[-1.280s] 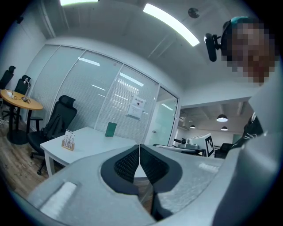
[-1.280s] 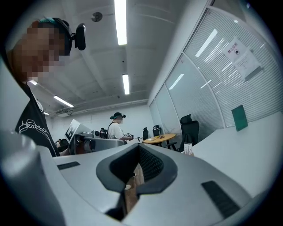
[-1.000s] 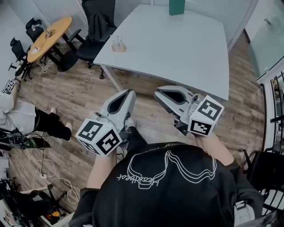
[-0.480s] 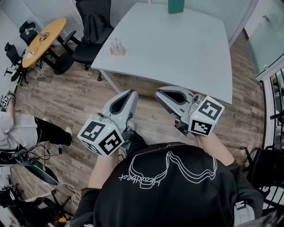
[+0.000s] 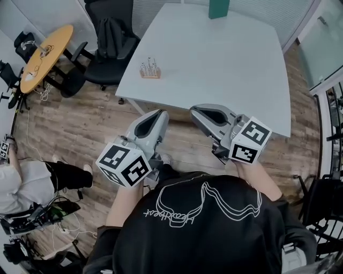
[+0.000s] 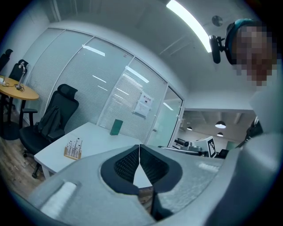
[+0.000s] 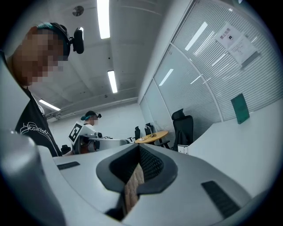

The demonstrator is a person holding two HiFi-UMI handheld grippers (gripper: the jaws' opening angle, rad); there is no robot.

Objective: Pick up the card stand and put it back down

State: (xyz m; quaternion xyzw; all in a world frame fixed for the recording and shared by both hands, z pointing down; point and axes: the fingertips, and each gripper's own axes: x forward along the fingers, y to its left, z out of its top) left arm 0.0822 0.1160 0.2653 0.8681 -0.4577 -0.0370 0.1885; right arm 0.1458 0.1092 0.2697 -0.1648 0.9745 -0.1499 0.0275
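Head view: task not started. The card stand sits on the white table, near its left edge and well apart from both grippers. The left gripper and right gripper hang side by side in front of the person's chest, over the floor, short of the table's near edge. Gripper views show both clenched, jaws pressed together with nothing between them. Everything is left to do: reach, open, grasp, lift, set back down. The stand looks like a small pale wooden block with thin upright pins, probably light and tippy; finer detail is too small to tell. The table top is smooth, matte, angular. Gripper shells are grey plastic, pads dark and ribbed. The floor is wood plank. A green upright block stands at the table's far edge.
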